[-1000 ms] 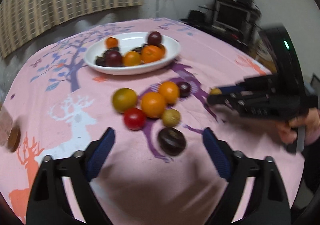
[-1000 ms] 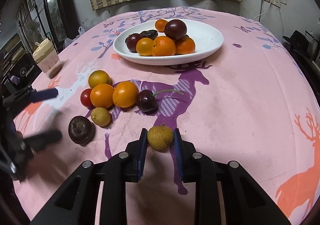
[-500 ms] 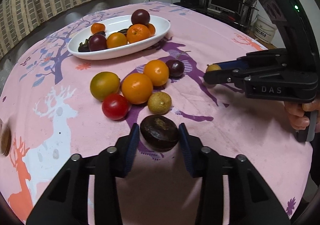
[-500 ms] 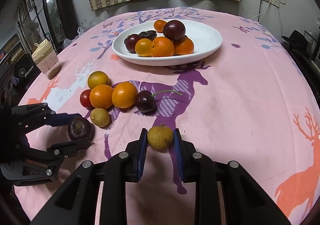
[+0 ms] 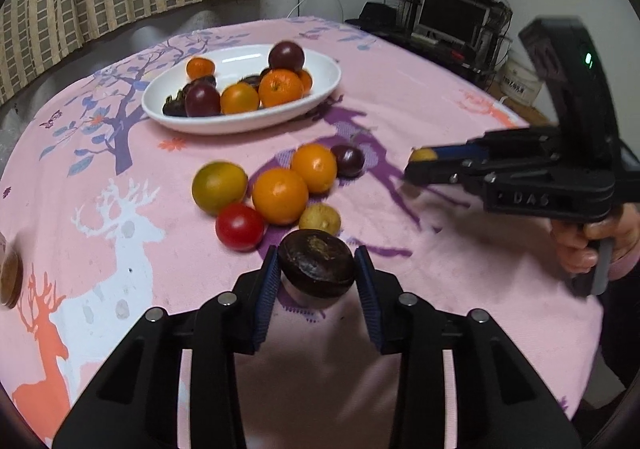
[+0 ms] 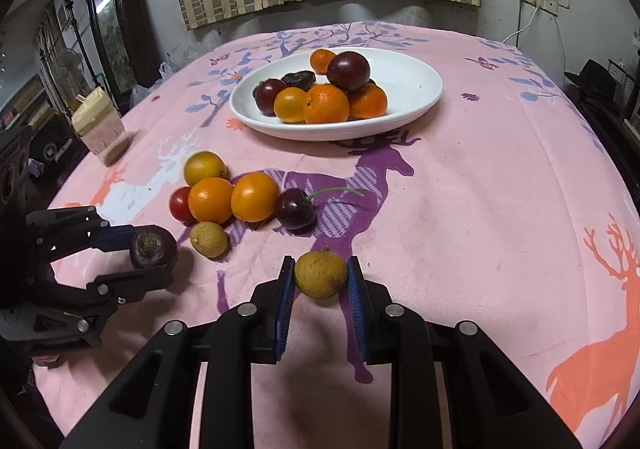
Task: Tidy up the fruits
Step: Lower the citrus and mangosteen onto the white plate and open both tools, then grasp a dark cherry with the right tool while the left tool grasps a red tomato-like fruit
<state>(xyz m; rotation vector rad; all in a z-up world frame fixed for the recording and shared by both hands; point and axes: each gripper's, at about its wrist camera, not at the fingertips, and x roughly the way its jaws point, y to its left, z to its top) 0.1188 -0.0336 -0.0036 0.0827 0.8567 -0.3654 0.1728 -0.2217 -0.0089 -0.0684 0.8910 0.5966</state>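
Fingers [image 5: 267,289] of the left gripper [image 5: 316,281] clamp a dark fruit [image 5: 317,263]; right gripper [image 6: 320,289] pinches a yellow-brown fruit [image 6: 320,275].

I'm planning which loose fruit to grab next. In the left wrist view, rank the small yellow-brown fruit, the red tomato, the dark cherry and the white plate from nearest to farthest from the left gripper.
1. Small yellow-brown fruit, just ahead of the left gripper.
2. Red tomato, ahead-left; nearly as near.
3. Dark cherry, farther ahead, right of the oranges.
4. White plate, farthest back.

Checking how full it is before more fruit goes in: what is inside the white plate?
The white plate holds a heap of oranges and dark purple fruits on its left; its right part is bare. Whatever lies under the heap is hidden.
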